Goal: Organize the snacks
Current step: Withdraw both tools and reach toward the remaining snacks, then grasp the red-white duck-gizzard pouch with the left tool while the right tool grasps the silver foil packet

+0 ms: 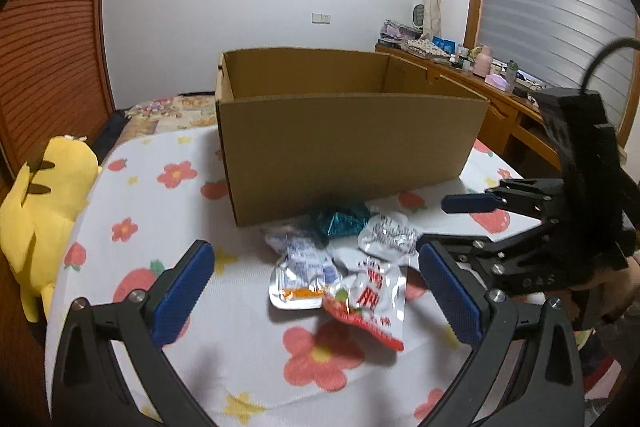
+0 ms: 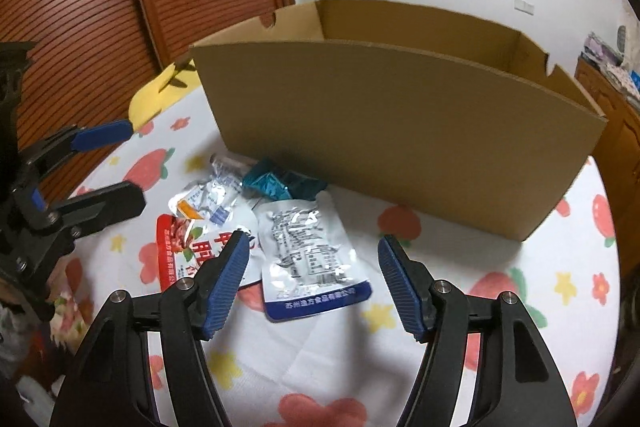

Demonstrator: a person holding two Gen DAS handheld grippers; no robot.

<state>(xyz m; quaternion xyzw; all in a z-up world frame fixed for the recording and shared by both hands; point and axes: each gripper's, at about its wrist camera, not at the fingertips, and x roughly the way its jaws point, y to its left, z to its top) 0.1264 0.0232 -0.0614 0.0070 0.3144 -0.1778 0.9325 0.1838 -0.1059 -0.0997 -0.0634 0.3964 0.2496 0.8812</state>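
Note:
Several snack packets lie in a pile on the flowered bedsheet in front of an open cardboard box (image 1: 344, 155) (image 2: 400, 147). They include a red and white pouch (image 1: 368, 299) (image 2: 180, 247), a silver pouch with an orange mark (image 1: 300, 271) (image 2: 208, 199), a teal foil packet (image 1: 340, 221) (image 2: 272, 183) and a silver pouch with a blue end (image 1: 388, 235) (image 2: 308, 259). My left gripper (image 1: 316, 287) (image 2: 124, 167) is open, low over the red and white pouch. My right gripper (image 2: 316, 279) (image 1: 452, 223) is open, straddling the silver pouch, with its pads off it.
A yellow plush toy (image 1: 44, 211) lies at the bed's left edge by louvred wooden doors (image 1: 48, 47). A wooden desk (image 1: 500, 107) crowded with bottles stands behind the box on the right. The flowered sheet (image 1: 200, 347) extends toward me.

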